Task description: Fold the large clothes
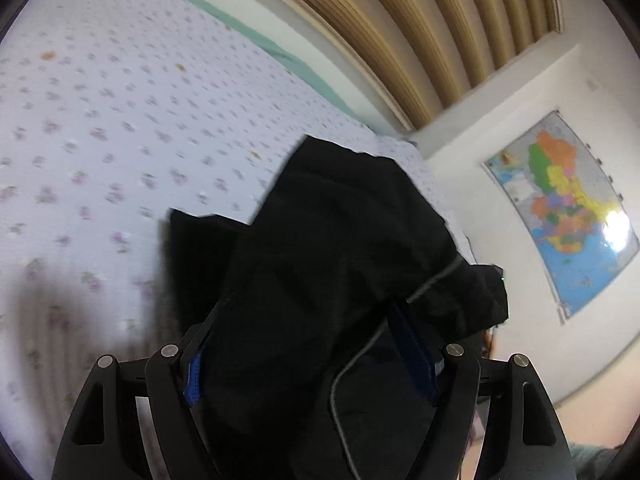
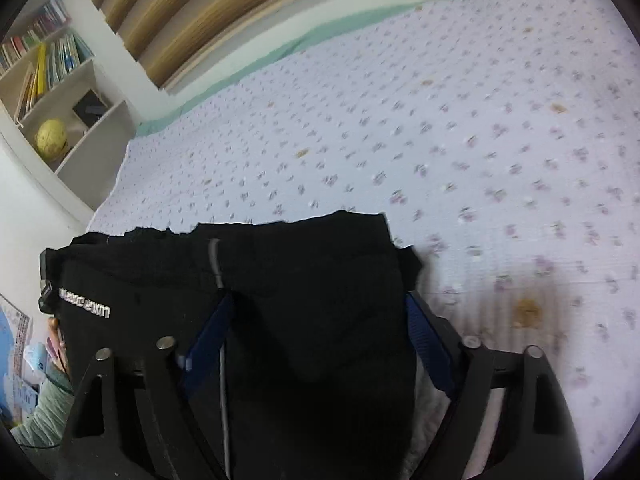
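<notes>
- Left wrist view only: a colourful glossy wall map point(image 1: 568, 216) on the white wall, to the right of the bed.
- Right wrist view only: a white open-fronted bookshelf point(image 2: 100, 128) at upper left; its upper compartments hold upright books point(image 2: 52, 64), and a lower compartment holds a yellowish globe-like ball point(image 2: 51, 139) with a small dark object beside it. A pale green sleeve point(image 2: 44, 408) shows at lower left.
- Both views: a bed under a pale lilac sheet with small flower print point(image 1: 120, 128) point(image 2: 460, 128), and a wooden slatted headboard point(image 1: 420, 20) point(image 2: 192, 12) behind it.
- Task item: a large black fabric garment with a thin grey cord point(image 1: 332, 264) point(image 2: 280, 300), bunched above the sheet at the near edge of the bed; white lettering shows on it in the right wrist view.
- Left gripper point(image 1: 312, 344): black with blue-padded fingers point(image 1: 416, 360), tilted down toward the bed, jaws spread wide with the garment draped between and over them; a firm pinch cannot be confirmed.
- Right gripper point(image 2: 320, 320): angled more steeply down, fingers point(image 2: 428, 344) partly spread with cloth filling the gap; whether the pads press it cannot be told.
</notes>
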`<state>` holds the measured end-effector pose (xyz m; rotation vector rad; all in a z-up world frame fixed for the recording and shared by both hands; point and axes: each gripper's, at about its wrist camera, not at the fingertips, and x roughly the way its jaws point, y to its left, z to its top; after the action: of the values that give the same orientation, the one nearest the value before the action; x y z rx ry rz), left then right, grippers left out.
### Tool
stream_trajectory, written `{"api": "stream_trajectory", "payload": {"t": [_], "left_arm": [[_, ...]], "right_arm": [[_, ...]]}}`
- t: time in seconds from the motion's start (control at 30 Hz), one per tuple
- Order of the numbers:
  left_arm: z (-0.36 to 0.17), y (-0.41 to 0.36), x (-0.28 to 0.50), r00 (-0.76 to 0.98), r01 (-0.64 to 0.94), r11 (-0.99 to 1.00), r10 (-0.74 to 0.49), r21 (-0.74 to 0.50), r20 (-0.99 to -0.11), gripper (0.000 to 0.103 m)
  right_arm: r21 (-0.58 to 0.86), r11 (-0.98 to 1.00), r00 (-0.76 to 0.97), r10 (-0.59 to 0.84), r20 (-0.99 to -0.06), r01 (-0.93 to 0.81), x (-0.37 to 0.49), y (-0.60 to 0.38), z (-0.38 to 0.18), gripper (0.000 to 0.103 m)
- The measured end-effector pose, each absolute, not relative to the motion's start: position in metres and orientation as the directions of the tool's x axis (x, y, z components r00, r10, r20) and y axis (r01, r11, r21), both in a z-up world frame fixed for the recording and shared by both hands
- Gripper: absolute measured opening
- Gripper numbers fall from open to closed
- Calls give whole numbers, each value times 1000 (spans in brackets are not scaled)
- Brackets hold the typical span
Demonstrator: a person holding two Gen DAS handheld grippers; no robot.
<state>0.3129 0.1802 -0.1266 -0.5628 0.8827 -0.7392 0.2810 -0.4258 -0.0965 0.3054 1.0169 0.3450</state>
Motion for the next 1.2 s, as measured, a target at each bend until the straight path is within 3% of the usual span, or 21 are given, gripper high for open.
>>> {"api": "stream_trajectory", "payload": {"t": [0.03,0.07,0.1,0.13,0.33,0.43,0.57,0.7,0.87,0.97,1.0,1.07,1.13,1.2], "left_arm": [[-124,176,310,430,358,633,-764,-686,-481,61],[-120,174,308,438,369,642,-758,-672,-484,43],[-116,174,305,448,371,655,-747,-658,-492,10],[-112,176,303,455,367,656,-745,-660,-488,8],[-52,188,299,584,320,684,-687,-656,-432,8],[-35,174,314,647,260,769,-588,-584,-486,8],[-77,158,349,617,100,851,-459,-515,-639,8],[-144,154,370,505,-12,863,-431,-505,-748,11],[-169,167,377,465,-26,799,-522,-600,-715,15],[-152,181,368,488,-4,799,-524,-602,-698,25],[-148,188,366,497,-5,799,-519,-601,-695,32],[-119,208,349,566,28,779,-529,-626,-633,35],[-94,220,331,616,39,780,-511,-625,-599,53],[-65,216,311,652,78,795,-497,-602,-572,59]], "right_arm": [[357,920,495,389,-777,-163,278,-419,-94,33],[319,931,514,364,-776,-177,272,-415,-89,31],[276,944,550,329,-768,-179,263,-413,-81,27],[247,952,577,305,-758,-179,256,-413,-72,23],[59,996,687,84,-722,-60,249,-412,-6,14],[-54,998,703,-28,-711,-16,265,-394,10,14],[-127,991,602,-123,-789,36,301,-382,-32,14],[-123,992,438,-124,-891,31,327,-381,-114,15],[-190,982,439,-176,-881,12,322,-369,-136,22],[-128,992,462,-119,-879,12,312,-375,-116,28],[-90,996,480,-86,-873,16,306,-377,-105,31],[4,1000,554,-5,-833,14,288,-383,-73,45],[116,993,625,101,-774,-17,262,-386,-35,79],[192,979,658,192,-728,-74,242,-380,-10,85]]}}
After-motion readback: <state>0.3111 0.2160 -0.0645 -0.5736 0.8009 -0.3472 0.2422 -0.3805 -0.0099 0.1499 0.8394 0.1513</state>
